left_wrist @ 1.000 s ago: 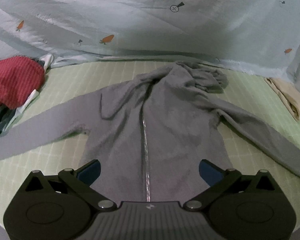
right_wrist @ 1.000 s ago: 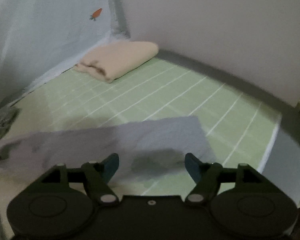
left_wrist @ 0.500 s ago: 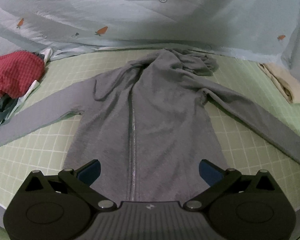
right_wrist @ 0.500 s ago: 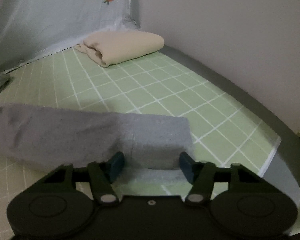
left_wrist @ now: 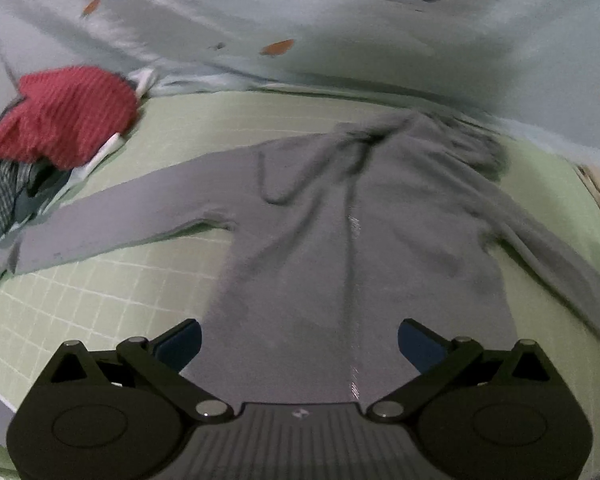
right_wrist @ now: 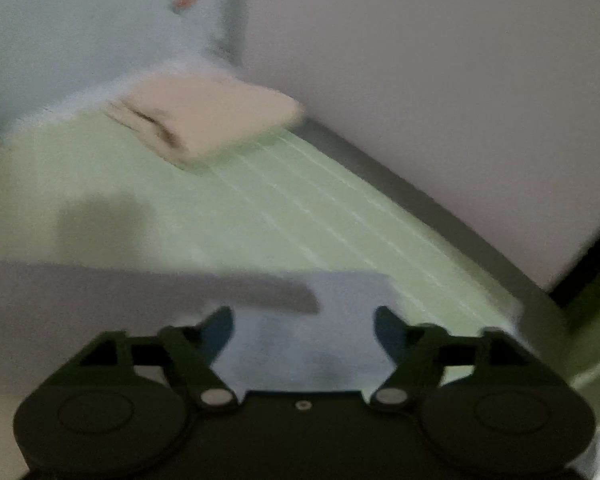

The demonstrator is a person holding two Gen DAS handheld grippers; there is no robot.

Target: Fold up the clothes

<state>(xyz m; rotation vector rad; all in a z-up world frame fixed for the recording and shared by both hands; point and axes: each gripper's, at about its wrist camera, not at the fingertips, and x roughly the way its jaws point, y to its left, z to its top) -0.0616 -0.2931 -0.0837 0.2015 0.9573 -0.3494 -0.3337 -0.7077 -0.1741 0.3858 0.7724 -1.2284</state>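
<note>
My left gripper (left_wrist: 299, 340) fingers wide apart, nothing held, over grey hoodie (left_wrist: 356, 248) hem. Right gripper (right_wrist: 303, 326) opening, sleeve end (right_wrist: 340, 320) between fingers, not pinched. Hoodie flat mid green mat (left_wrist: 100, 300); red clothes (left_wrist: 64, 116) at far-left corner, beige folded cloth (right_wrist: 216, 120) at far-right corner.

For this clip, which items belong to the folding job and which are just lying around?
In play:
- grey zip hoodie, spread flat
- its sleeve end, by the right tool, jaws opening
- left tool, open

Lying about:
- red striped garment
- folded cream cloth
- carrot-print sheet
</note>
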